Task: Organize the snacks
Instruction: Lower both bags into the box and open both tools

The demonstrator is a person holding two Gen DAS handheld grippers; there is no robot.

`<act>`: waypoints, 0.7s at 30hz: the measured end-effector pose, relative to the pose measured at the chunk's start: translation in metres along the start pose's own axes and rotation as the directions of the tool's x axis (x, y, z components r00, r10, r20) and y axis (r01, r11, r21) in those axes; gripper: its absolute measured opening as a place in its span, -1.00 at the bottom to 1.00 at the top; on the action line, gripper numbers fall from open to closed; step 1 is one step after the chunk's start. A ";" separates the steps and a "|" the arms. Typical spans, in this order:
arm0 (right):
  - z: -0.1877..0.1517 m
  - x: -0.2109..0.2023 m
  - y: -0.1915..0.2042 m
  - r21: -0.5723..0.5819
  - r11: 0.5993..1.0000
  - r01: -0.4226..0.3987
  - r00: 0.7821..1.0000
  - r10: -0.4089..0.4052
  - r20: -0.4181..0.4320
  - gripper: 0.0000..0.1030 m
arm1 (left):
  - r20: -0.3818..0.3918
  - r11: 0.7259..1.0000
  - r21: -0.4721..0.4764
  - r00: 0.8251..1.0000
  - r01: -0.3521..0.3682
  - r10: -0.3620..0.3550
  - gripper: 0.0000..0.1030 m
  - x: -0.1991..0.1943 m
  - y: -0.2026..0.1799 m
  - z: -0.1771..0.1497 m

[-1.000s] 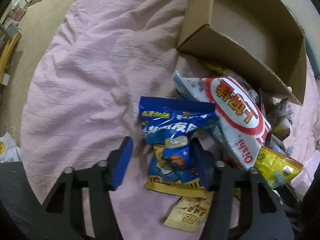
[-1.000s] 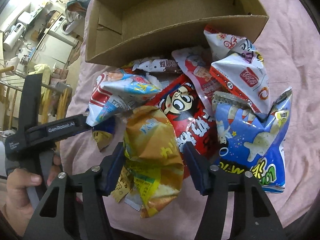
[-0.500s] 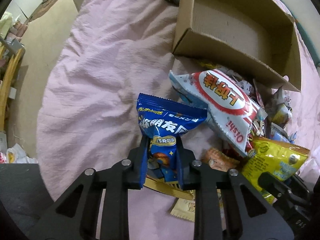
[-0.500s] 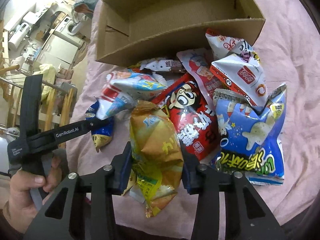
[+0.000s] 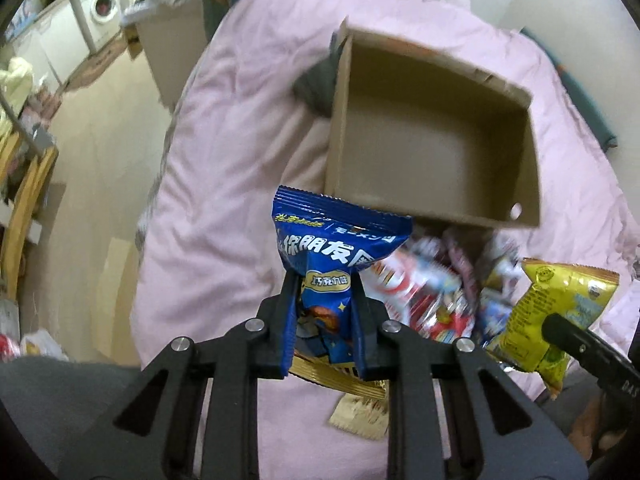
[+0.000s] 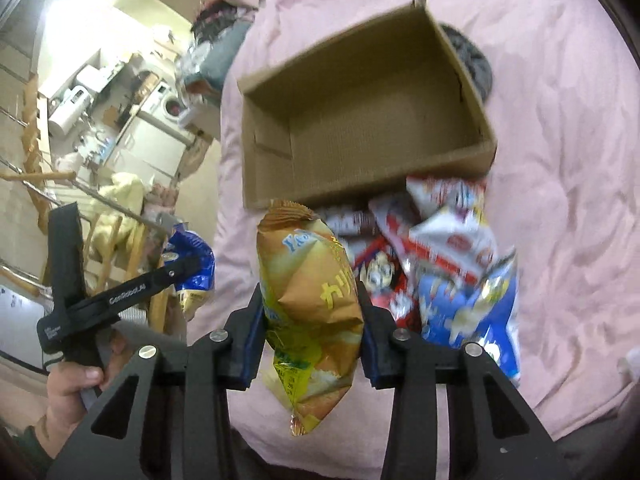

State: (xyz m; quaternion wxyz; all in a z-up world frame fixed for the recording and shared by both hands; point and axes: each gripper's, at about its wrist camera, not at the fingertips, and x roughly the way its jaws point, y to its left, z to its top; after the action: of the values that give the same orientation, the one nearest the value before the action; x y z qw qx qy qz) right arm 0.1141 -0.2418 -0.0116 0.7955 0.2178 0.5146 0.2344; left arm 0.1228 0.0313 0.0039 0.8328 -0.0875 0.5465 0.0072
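Left wrist: left gripper [image 5: 325, 320] clamped on blue snack bag [image 5: 335, 264] — upright, lower end hidden, near the cardboard box [image 5: 432, 216] front wall. Right wrist: right gripper [image 6: 312, 320] squeezes orange chip bag [image 6: 312, 300] — upright; pile blurred.

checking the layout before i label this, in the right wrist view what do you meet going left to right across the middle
person's hand on the left gripper's handle → blue snack bag in the left gripper → orange-yellow chip bag between the right gripper's jaws → red cartoon-face bag → blue and white bag → bare pink blanket
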 end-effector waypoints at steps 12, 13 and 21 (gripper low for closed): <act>0.074 0.001 -0.004 0.016 0.999 -0.034 0.995 0.033 0.098 -0.20 | 0.116 0.995 0.102 0.993 0.019 -0.031 -0.64 0.002 -0.035 0.069; 0.080 0.006 -0.007 0.019 0.999 -0.030 0.995 0.028 0.098 -0.20 | 0.111 0.994 0.110 0.993 0.021 -0.033 -0.64 0.008 -0.038 0.073; 0.099 0.048 -0.041 0.062 0.998 0.006 0.996 -0.011 0.093 -0.20 | 0.103 0.988 0.151 0.995 -0.027 0.011 -0.63 0.058 -0.051 0.090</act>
State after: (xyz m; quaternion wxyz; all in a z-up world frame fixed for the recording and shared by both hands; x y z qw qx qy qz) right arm 0.2291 -0.2566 -0.0329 0.8126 0.2506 0.4847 0.2047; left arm 0.2335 -0.0101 -0.0067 0.8637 -0.0180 0.5032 -0.0220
